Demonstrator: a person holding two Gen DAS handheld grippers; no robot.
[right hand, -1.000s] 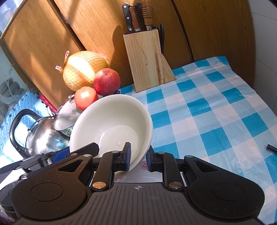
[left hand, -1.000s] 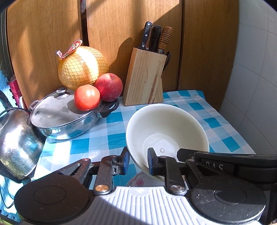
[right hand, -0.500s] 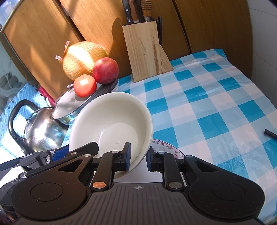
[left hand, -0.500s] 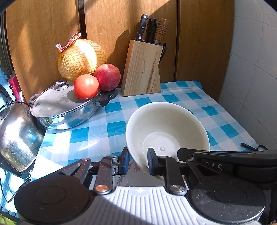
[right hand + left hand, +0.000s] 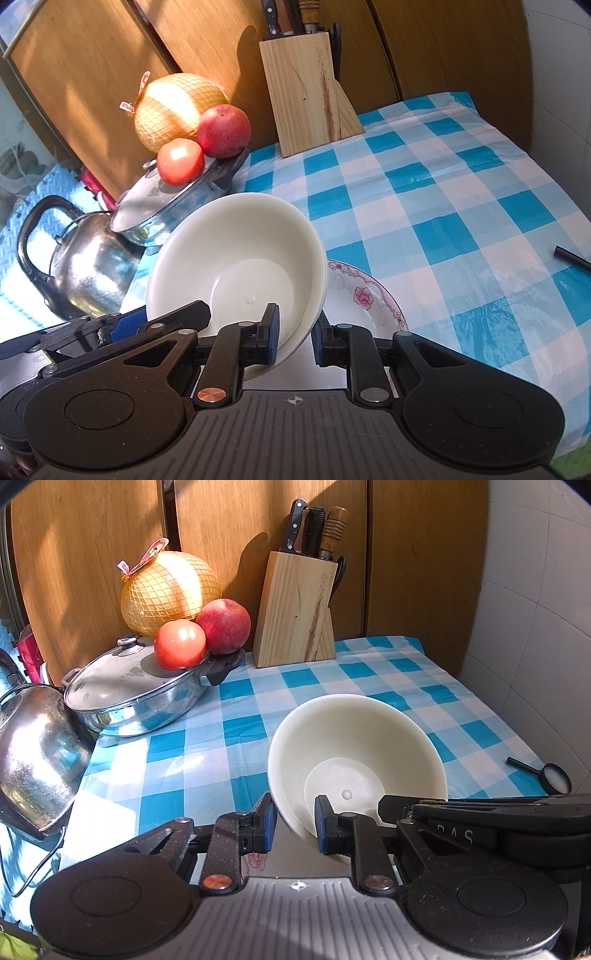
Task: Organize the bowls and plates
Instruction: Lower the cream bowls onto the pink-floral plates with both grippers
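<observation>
Readable text, one item: raised letters "P A S" (the first partly cut off, so uncertain) moulded on the black body of the right gripper (image 5: pixel 480 834), seen in the left wrist view. The red tag (image 5: pixel 147 555) on the netted pomelo (image 5: pixel 170 590) carries print too small to read.

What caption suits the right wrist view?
Both grippers hold a white bowl by its rim above a flowered plate on checked cloth.
</observation>
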